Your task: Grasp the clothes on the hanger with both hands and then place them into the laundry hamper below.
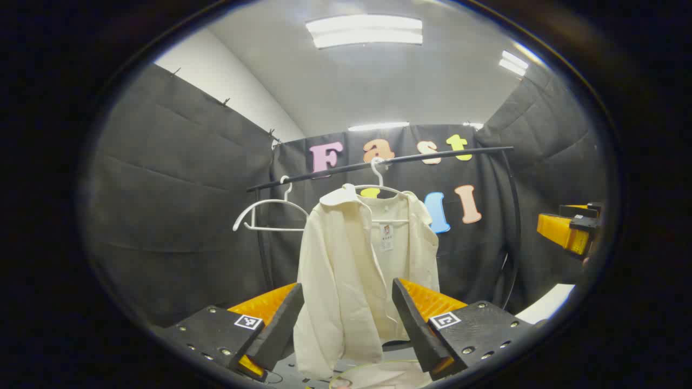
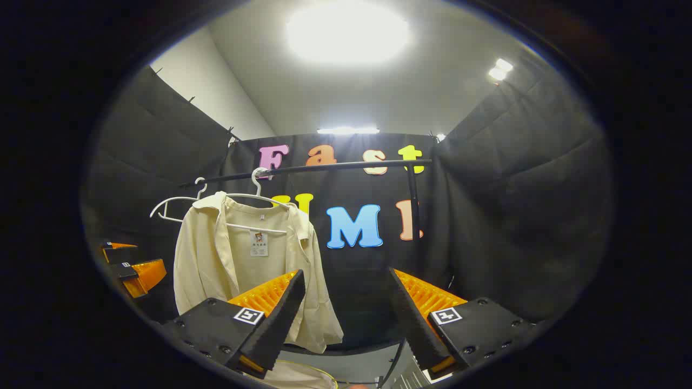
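Observation:
A cream shirt (image 1: 357,270) hangs open-fronted on a white hanger (image 1: 378,183) from a black rail (image 1: 378,162). My left gripper (image 1: 346,319) stands open in front of it, short of the cloth, its fingers framing the shirt's lower part. In the right gripper view the shirt (image 2: 243,265) hangs to the left, and my right gripper (image 2: 346,313) is open with nothing between its fingers. The right gripper (image 1: 567,229) also shows at the far right of the left gripper view, and the left gripper (image 2: 132,270) at the far left of the right gripper view. The hamper's pale rim (image 1: 378,373) peeks below the shirt.
An empty white hanger (image 1: 265,213) hangs on the rail left of the shirt. The rail's black upright (image 2: 413,216) stands to the right, with the rack's base (image 2: 351,348) beneath. Black cloth walls close in on three sides.

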`<state>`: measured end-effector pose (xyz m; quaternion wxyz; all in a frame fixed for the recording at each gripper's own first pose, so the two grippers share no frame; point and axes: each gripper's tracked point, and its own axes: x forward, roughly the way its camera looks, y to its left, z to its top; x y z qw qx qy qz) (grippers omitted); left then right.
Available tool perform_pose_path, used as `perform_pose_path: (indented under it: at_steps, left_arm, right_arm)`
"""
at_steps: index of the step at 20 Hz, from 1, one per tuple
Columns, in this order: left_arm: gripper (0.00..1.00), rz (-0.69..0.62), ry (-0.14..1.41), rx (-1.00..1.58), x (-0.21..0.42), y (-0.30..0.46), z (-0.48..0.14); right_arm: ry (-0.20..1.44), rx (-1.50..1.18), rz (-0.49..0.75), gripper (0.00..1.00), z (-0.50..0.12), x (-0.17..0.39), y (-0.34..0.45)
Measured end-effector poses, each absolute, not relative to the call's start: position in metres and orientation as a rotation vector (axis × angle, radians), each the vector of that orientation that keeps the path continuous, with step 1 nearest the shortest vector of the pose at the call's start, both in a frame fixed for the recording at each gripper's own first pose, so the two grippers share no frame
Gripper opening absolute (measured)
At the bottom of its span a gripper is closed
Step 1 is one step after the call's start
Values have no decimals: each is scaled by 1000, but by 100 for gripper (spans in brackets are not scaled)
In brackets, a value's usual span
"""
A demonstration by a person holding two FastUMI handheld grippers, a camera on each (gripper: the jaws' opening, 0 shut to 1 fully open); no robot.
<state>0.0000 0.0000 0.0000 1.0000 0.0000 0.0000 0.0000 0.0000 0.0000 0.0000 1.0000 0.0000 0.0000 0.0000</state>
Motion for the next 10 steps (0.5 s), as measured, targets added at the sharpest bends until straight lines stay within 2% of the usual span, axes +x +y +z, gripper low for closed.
perform_pose_path:
  at_steps: [10]
  left_arm:
    - [96, -5, -12, 14, 3, -2, 2]
  right_arm:
    - [7, 9, -9, 94, -6, 0, -6]
